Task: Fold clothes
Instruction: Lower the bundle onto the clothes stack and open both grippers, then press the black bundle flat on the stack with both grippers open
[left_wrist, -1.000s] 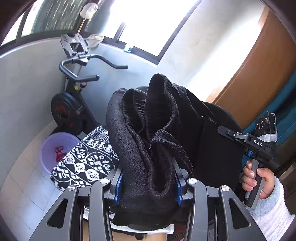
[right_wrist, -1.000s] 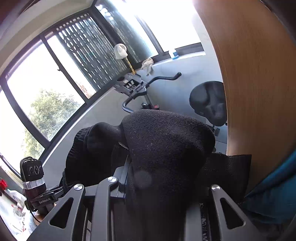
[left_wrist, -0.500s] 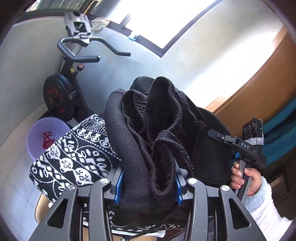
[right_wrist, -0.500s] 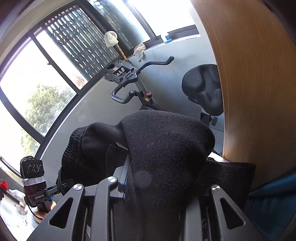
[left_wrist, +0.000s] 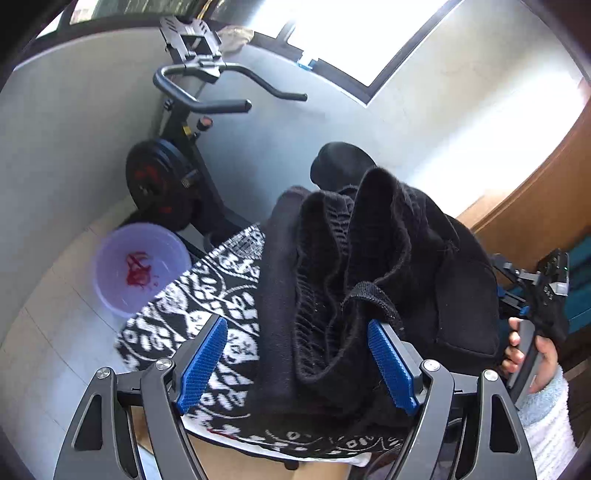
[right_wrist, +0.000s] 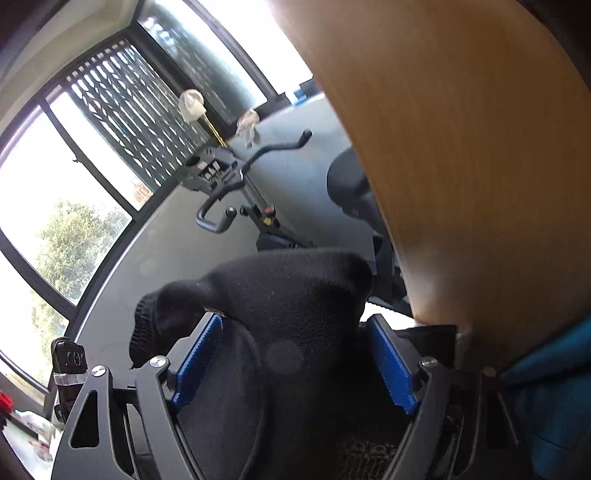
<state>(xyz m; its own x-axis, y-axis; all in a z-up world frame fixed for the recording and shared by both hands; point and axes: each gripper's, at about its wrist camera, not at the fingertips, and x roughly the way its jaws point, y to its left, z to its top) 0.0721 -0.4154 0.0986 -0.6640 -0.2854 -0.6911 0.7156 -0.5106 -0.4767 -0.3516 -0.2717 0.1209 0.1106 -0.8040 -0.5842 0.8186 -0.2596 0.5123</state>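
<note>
Black garment (left_wrist: 369, 258): 1 | patterned cloth (left_wrist: 207, 306): 1 | both jaws opening, garment between

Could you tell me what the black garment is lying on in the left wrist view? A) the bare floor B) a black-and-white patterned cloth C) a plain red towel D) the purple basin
B: the black garment lies bunched on a black-and-white patterned cloth, while the purple basin stands apart on the floor.

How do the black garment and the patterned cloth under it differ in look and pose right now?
The black garment is plain black and heaped in thick folds; the patterned cloth is black-and-white and lies spread flat. The black garment sits on top, between the opening jaws of the left gripper; the patterned cloth lies underneath. Both are fabric.
</note>
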